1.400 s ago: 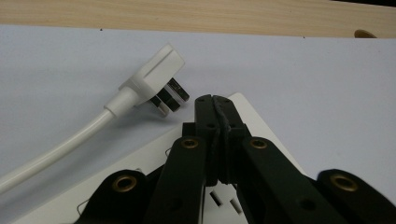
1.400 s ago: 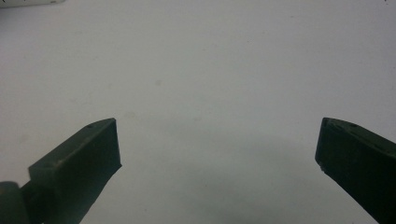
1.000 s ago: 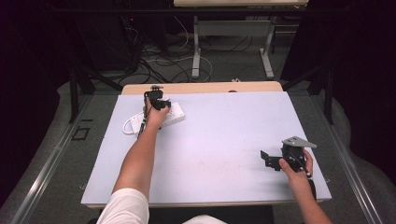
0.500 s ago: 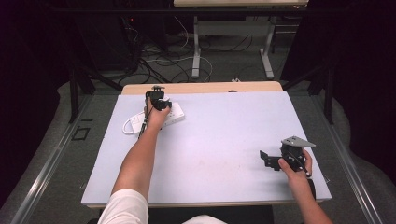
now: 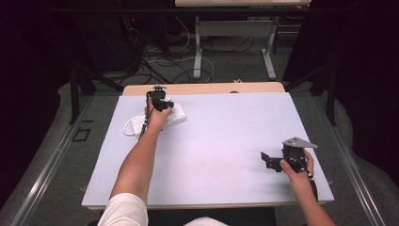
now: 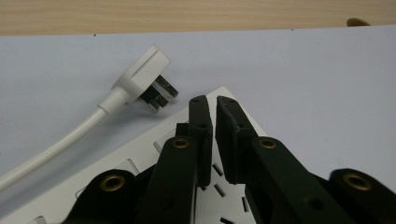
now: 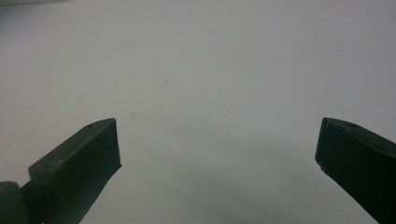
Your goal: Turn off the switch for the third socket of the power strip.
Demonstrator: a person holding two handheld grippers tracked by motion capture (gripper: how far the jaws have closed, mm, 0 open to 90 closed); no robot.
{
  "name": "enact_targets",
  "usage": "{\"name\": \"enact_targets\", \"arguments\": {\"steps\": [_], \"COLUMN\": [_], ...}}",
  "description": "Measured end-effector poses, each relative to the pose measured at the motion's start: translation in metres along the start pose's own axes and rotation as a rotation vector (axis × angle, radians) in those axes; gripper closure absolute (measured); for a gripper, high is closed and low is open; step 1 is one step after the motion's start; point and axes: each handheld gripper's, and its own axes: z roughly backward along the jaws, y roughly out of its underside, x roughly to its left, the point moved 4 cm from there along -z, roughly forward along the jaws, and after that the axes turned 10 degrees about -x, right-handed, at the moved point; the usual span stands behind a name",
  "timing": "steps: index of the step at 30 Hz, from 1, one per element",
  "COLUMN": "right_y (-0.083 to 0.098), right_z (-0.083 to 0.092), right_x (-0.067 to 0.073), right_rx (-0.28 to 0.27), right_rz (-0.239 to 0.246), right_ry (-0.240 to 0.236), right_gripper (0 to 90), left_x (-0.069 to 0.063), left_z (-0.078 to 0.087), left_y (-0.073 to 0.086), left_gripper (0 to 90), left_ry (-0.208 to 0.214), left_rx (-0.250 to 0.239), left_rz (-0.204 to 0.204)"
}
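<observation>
A white power strip [image 5: 175,116] lies at the far left of the pale mat [image 5: 226,132]. Its white plug [image 6: 142,77] rests on the mat beside the strip's end [image 6: 154,140], prongs toward the strip, at the end of a white cable [image 6: 56,149]. My left gripper [image 5: 162,103] hovers over the strip. In the left gripper view its jaws [image 6: 212,100] have just been opening and stand a narrow slit apart with nothing between them. My right gripper [image 5: 266,160] rests near the mat's right front edge, and its jaws [image 7: 217,126] are wide open over bare mat.
The strip's cable loops [image 5: 131,126] on the mat to the left of the left hand. A wooden table edge [image 5: 207,88] runs along the far side of the mat. Beyond the table are desk legs and floor cables [image 5: 197,56].
The left hand has shifted slightly over the power strip. The right hand and its gripper have stayed where they were.
</observation>
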Motion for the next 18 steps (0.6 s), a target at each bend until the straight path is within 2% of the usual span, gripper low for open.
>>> {"name": "enact_targets", "arguments": {"steps": [12,18], "right_y": [0.0,-0.002], "right_z": [-0.001,0.0], "right_x": [0.0,0.002], "right_rx": [-0.002,-0.008], "right_rz": [0.007,0.006], "right_ry": [-0.017,-0.023], "right_gripper": [0.0,0.0], "left_x": [-0.011,-0.017], "left_z": [0.011,0.017], "left_y": [-0.003,-0.006], "left_gripper": [74.4,68.0], "left_ry": [0.018,0.027], "left_rx": [0.002,-0.011], "left_rz": [-0.022,-0.053]}}
